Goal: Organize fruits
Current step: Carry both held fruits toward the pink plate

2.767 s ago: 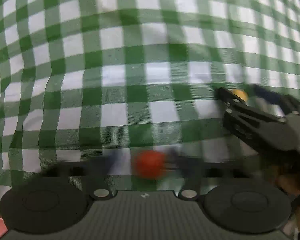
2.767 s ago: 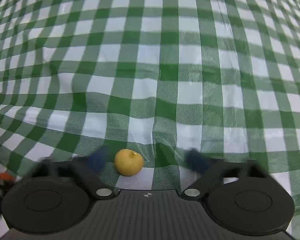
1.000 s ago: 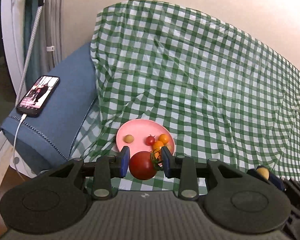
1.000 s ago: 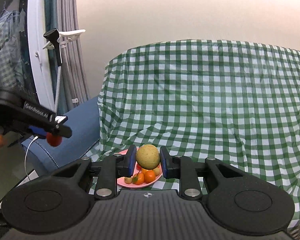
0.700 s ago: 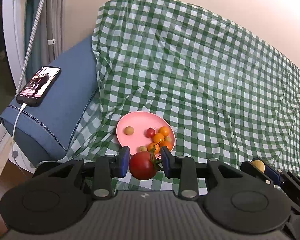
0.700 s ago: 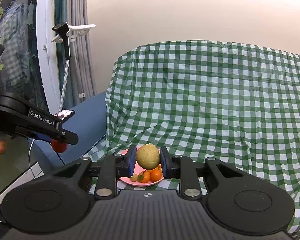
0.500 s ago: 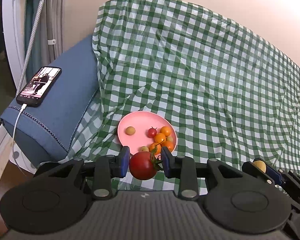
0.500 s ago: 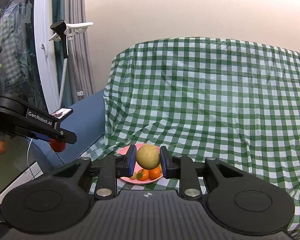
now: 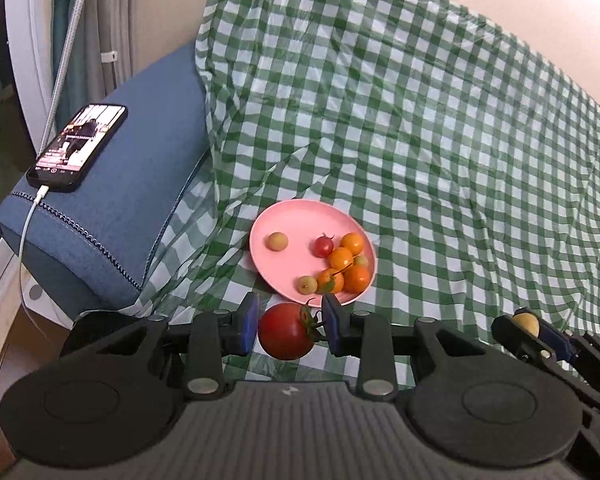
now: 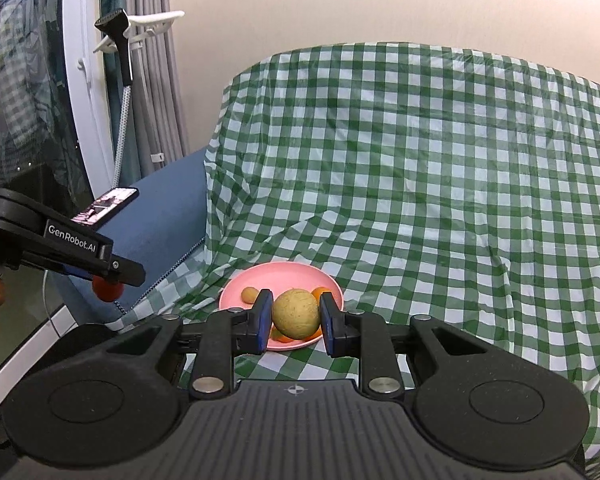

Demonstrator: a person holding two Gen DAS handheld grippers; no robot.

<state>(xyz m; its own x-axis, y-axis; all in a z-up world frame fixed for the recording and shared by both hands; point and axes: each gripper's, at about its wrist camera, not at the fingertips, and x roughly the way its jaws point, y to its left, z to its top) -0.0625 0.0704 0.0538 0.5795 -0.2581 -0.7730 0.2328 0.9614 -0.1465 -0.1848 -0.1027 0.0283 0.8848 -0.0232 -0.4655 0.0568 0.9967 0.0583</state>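
Red tomato [image 9: 286, 330] at the bottom centre of the left wrist view, clamped between the blue pads of the left gripper [image 9: 287, 322], green stalk turned to the right against the right-hand pad, so stem axis lies crosswise between the jaws. Roundish otherwise, no real long axis. Tan round fruit [image 10: 296, 313] at lower centre of the right wrist view, squeezed by the right gripper [image 10: 295, 316] with jaws fully clenched on it; too even in shape to give a heading.

Carrying step by the look of it: both fruits held off the cloth, just short of the pink plate [image 9: 296, 216], which sits on the green checked cloth [image 9: 420, 140] beyond the pads and holds small orange, red and pale fruits crowded toward its right side. Next move probably lowering over the bare left part of the plate, then releasing gently to stop rolling.

Further off, upper left: phone [image 9: 78, 142] on a blue cushion [image 9: 140, 184].
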